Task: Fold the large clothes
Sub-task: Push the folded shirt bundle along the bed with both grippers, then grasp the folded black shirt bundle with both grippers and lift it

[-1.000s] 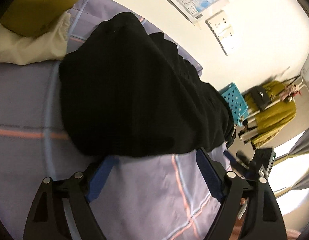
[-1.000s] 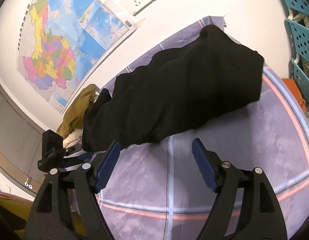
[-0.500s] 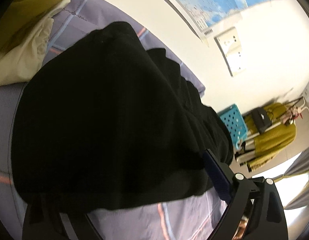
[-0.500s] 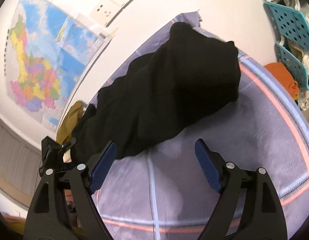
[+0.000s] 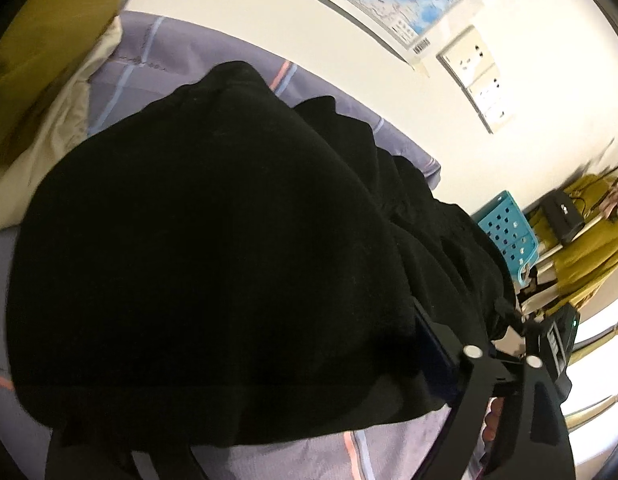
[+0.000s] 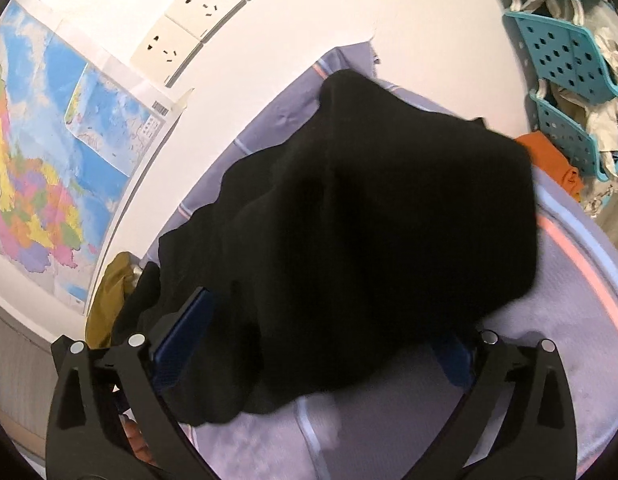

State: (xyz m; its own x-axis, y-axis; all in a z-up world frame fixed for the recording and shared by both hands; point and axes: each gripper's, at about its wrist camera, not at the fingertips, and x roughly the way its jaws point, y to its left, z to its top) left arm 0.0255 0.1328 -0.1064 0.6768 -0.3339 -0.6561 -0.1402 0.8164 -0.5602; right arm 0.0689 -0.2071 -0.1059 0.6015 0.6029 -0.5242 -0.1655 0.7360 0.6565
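Since 1 s ago both grippers moved in onto the black garment (image 6: 369, 232), which now fills both views; before, it lay ahead of the fingertips. It lies bunched on the lilac plaid bedsheet (image 6: 569, 288) by the wall w/ map (image 6: 37, 168). Right gripper (image 6: 321, 344): jaws just been opening, spread wide, cloth edge between them, not pinched. Left gripper (image 5: 269, 412): wide apart too, cloth draped over its fingers. Teal baskets (image 6: 569, 56) to the right.

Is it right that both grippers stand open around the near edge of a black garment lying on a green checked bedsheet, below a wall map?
Not quite: the bedsheet is lilac with pink and blue stripes, not green, as the right wrist view shows. The rest holds: the left gripper and right gripper stand open around the black garment, below the wall map.
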